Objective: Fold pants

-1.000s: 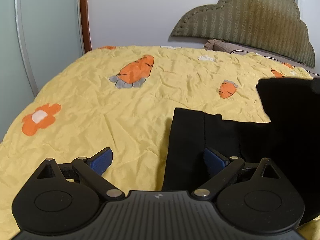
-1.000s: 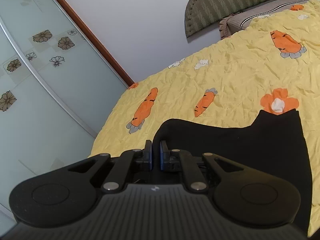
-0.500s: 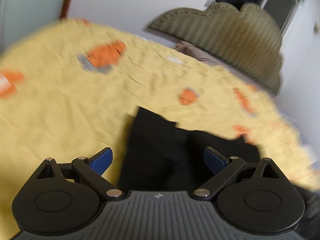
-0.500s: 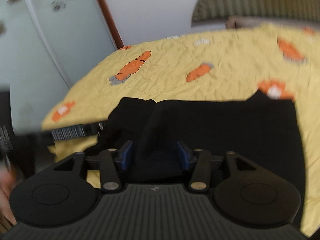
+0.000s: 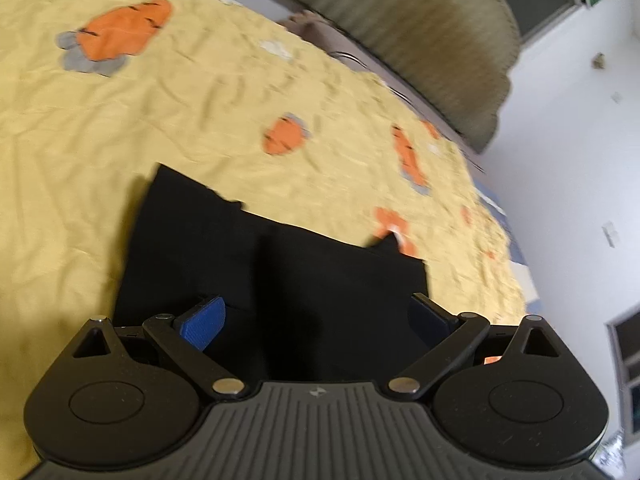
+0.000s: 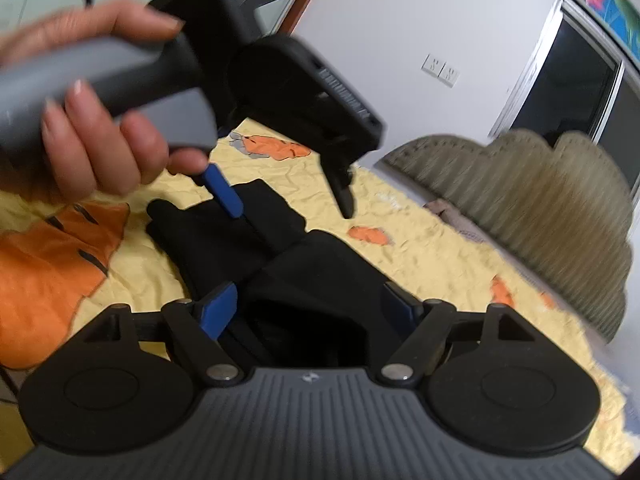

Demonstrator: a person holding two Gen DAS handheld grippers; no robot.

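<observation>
I have the black pants (image 5: 280, 272) lying folded into a compact stack on the yellow carrot-print bedspread (image 5: 120, 120), so the fold looks largely done. My left gripper (image 5: 316, 316) hangs over the stack with its blue pads spread wide, gripping nothing. My right gripper (image 6: 308, 304) is likewise spread apart above the dark cloth, empty. In the right wrist view my left hand (image 6: 100, 148) tilts its tool downward, I judge to press or square the edge near the upholstered headboard (image 6: 540, 192).
</observation>
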